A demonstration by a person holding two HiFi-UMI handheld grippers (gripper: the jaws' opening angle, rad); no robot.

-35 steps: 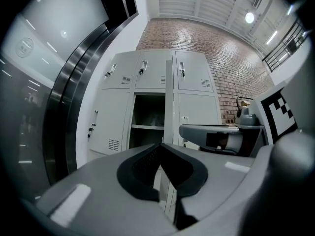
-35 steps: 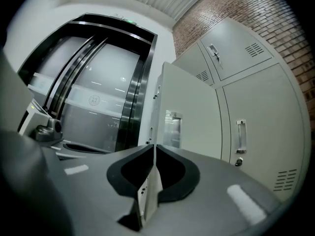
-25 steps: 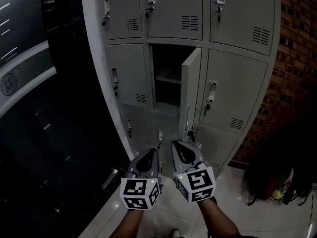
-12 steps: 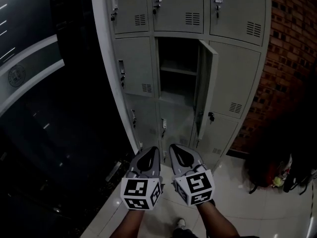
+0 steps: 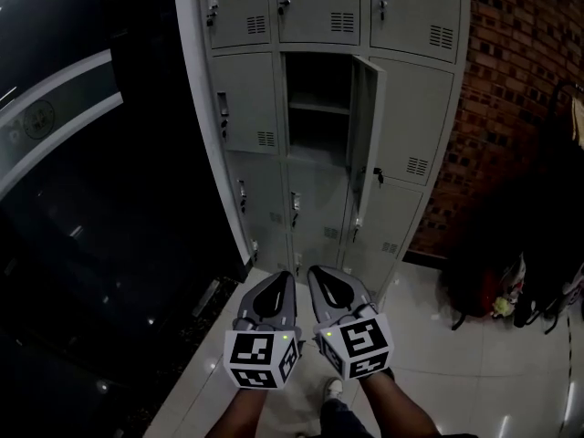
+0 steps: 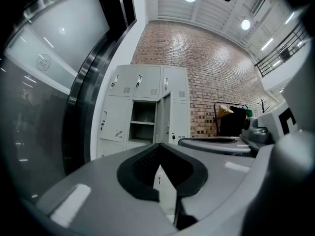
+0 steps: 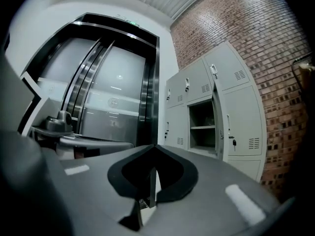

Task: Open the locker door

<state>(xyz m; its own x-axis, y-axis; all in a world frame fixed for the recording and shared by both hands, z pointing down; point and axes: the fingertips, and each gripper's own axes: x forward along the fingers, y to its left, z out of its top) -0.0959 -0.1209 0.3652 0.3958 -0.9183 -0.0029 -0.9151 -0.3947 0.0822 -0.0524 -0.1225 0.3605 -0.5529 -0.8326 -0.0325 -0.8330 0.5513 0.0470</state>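
Head view: I see locker door swung open, middle column of locker bank. Left hand-held gripper and right hand-held gripper side by side, well apart from it.
Left gripper view: jaws together, nothing held.
Right gripper view: jaws together, empty; open door ahead.

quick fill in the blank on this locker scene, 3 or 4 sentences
1. The open door belongs to the ____ column of the lockers.
2. A single ____ crosses the compartment behind that door.
3. The wall to the right of the lockers is made of ____.
4. The left gripper and the right gripper both have their jaws ____, with nothing between them.

Missing words: middle; shelf; brick; shut
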